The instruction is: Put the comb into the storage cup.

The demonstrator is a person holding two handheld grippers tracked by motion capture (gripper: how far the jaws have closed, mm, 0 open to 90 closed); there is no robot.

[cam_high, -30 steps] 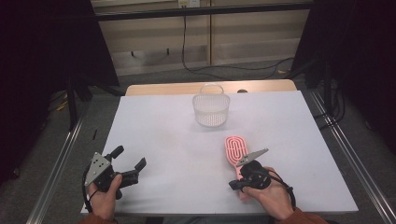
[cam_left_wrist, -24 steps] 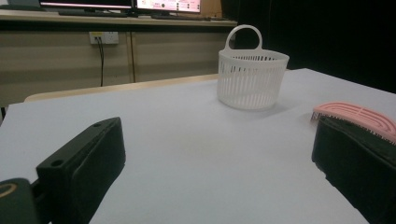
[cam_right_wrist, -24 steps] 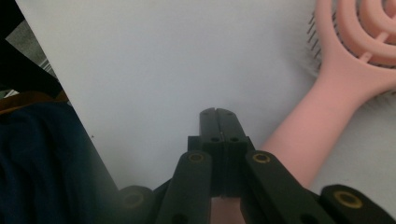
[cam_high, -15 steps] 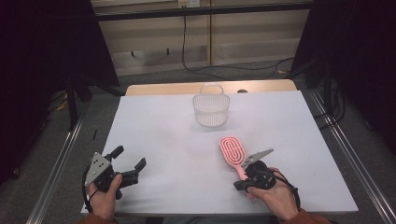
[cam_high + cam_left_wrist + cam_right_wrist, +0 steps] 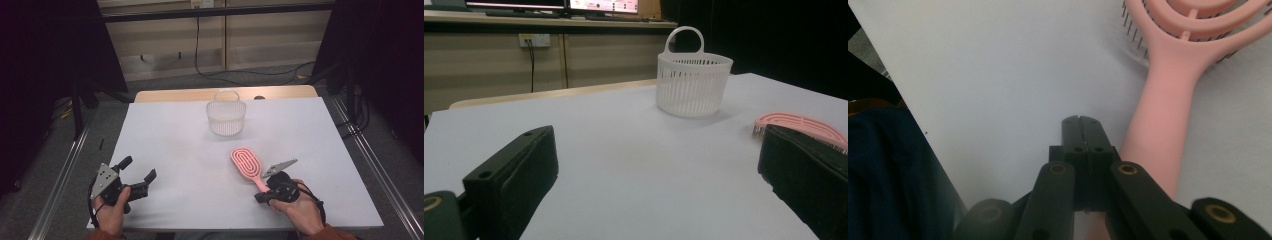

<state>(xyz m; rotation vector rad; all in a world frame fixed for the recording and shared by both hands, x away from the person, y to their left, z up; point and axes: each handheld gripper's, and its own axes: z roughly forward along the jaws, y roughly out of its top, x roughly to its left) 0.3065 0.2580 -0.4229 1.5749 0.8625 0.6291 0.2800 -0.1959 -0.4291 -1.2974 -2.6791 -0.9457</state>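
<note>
A pink hairbrush [image 5: 246,162] lies flat on the white table [image 5: 175,140], right of centre, its handle pointing at the person's right hand. My right gripper [image 5: 258,198] is shut with nothing between its jaws, its tip right beside the handle's end. In the right gripper view the closed jaws [image 5: 1081,125] sit just left of the pink handle [image 5: 1163,130]. My left gripper [image 5: 138,169] rests open near the front left corner, held in the left hand. The left gripper view looks between its wide-open fingers [image 5: 514,175] at the brush [image 5: 796,124] and a white basket [image 5: 694,85].
The white slatted basket [image 5: 226,117] with an upright handle stands at the table's far middle. Metal rails [image 5: 65,170] run along both sides of the table. A wooden strip [image 5: 190,95] borders the far edge, with cables on the floor behind.
The brush has slid a little left and toward the front, turning slightly. The right hand has drawn back toward the front edge. The left gripper has stayed put.
</note>
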